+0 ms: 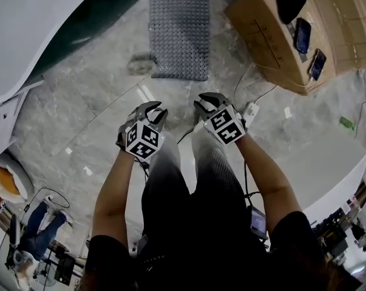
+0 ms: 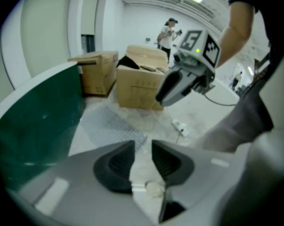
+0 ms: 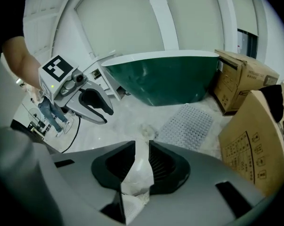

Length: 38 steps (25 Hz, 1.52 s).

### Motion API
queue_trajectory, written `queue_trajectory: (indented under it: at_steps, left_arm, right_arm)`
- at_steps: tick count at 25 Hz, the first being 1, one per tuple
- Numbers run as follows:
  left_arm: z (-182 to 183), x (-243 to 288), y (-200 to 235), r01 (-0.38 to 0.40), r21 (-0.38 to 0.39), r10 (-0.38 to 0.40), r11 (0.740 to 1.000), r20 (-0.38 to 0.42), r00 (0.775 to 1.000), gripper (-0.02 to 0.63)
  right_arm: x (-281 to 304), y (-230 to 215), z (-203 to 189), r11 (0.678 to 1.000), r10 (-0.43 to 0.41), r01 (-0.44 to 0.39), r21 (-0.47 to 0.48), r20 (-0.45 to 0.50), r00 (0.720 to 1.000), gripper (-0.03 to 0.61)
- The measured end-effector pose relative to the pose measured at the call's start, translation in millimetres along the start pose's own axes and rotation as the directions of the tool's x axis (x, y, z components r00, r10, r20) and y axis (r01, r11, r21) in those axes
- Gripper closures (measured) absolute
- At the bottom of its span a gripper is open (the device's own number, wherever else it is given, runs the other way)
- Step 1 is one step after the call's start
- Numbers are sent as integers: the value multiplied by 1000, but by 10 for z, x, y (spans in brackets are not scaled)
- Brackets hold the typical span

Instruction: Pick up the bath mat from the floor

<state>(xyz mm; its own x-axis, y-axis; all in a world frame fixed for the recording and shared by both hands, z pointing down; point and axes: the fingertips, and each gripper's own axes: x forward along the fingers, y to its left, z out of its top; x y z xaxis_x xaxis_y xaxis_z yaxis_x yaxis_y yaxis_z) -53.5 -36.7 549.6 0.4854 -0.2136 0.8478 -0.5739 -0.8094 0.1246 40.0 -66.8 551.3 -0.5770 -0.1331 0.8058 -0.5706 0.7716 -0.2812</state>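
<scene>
Now left tongs (image 1: 153, 109) and right tongs (image 1: 208, 100) gape empty; we should pinch the near edge of the bath mat (image 1: 179, 32), twelve o'clock.

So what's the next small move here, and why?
Likely lower both forward to the bath mat's near edge: the left gripper and right gripper hang open, short of the mat, which lies flat on the floor.

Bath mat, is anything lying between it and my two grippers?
Nothing visible does. Only bare floor lies between the left gripper, the right gripper and the bath mat. The cardboard box stands beside the mat, out of the path.
</scene>
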Motion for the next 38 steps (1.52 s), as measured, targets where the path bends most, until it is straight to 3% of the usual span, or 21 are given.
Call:
queue_trajectory:
  at_steps: [4,15,25,38]
  left_arm:
    - [-143,329,111,-2,25,2,1000,-31,1000,499]
    - [-701,1210,364,22,113,-10,993,-105,994,499]
    - [-1351,1973,400,85,159,-51,984,-206,977,499]
    - [-1894,2899,533,54,175,-14,983,-223,975,495]
  right_arm:
    - [286,-181,-145,999,-4,3,-52,-28,1000,495]
    - [1166,-376,-721,998,-23,18,-62,-79,997,482]
    - [1936,-572,-1313,990,-16,-5,-140,-143,990,460]
    - [2806,-868,-1944,987,-19,-10,-163,-175,984,459]
